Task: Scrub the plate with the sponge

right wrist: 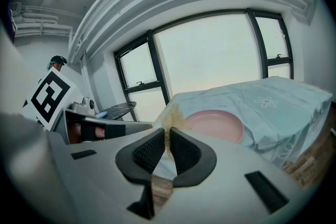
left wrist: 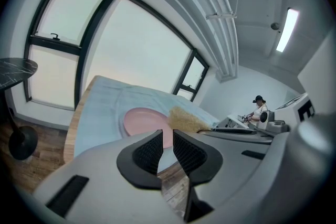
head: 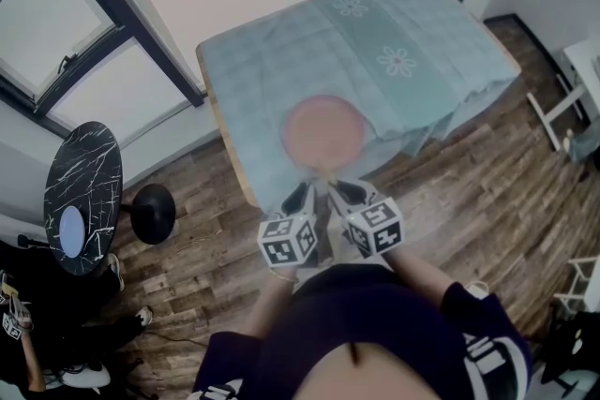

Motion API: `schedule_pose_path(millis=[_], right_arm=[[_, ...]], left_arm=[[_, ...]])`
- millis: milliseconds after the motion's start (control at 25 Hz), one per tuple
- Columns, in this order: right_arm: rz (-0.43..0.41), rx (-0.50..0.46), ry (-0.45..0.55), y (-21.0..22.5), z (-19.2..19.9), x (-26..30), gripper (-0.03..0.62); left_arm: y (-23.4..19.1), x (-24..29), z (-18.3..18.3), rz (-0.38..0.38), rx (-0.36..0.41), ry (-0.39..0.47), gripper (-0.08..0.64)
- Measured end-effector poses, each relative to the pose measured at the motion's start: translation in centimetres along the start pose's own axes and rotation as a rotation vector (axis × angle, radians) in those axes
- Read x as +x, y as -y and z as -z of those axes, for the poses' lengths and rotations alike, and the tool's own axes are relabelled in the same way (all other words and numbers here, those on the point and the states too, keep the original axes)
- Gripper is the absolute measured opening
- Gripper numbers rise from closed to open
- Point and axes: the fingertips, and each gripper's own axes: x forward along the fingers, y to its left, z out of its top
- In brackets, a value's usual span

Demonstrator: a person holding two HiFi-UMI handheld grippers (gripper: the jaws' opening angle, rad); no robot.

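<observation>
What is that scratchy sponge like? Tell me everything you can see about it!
The sponge is pale yellowish-tan and looks rough, fuzzy and fibrous. The right gripper pinches its lower edge between shut jaws, which squeeze it thin there. The rest fans out above and ahead of the jaws. It sits by the near rim of the pink plate. Whether it touches the plate cannot be told.
</observation>
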Motion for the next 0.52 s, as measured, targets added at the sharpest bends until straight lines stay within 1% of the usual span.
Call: schedule_pose_path(millis=[520], right_arm=[[0.003, -0.008, -0.004, 0.25, -0.06, -0.12, 0.037]], left_arm=[[0.29, 0.36, 0.27, 0.006, -0.012, -0.011, 0.069]])
